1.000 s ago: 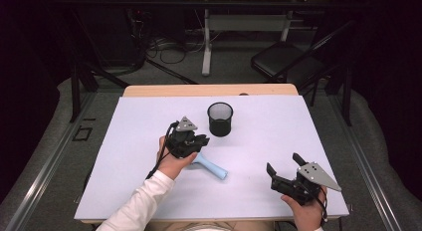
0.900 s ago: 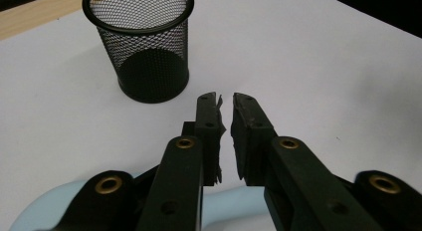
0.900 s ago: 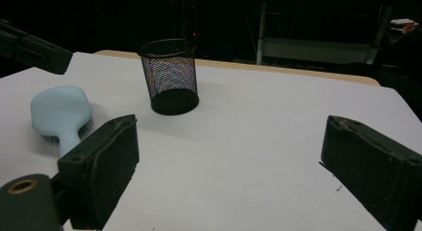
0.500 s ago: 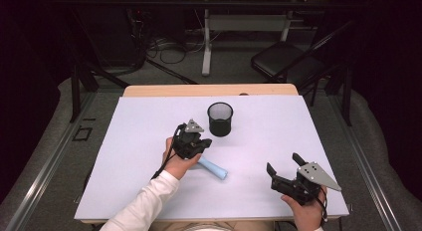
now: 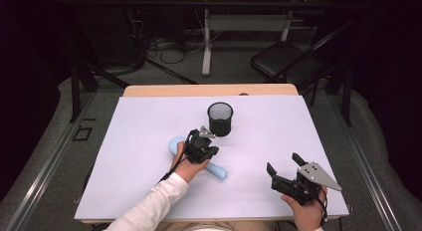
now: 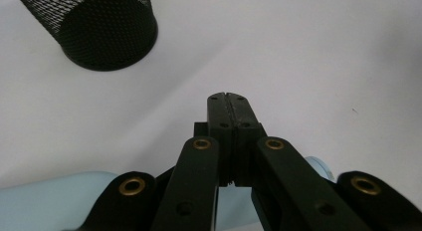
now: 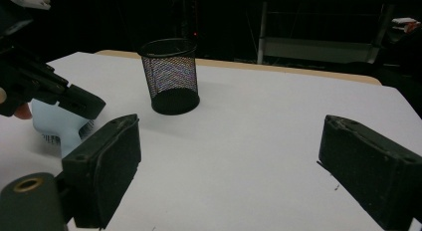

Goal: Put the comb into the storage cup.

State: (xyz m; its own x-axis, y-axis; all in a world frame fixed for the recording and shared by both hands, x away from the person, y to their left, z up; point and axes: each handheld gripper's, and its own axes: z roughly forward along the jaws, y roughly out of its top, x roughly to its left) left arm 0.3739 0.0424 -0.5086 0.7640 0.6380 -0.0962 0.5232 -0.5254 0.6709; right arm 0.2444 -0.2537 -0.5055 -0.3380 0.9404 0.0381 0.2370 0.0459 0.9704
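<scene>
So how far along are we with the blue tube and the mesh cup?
Nothing looks finished: the mesh cup stands upright with nothing seen in it, and the light blue tube lies on the white table cover. In hand: the left gripper hovers over the tube with jaws shut, nothing between them. The right gripper waits open to the side. Left, probably: gripping and lifting the tube.

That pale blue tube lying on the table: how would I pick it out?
Find the white-covered table, then the black mesh cup near its middle. Just in front, under the left gripper, lies the pale blue plastic tube, the only coloured thing there.
</scene>
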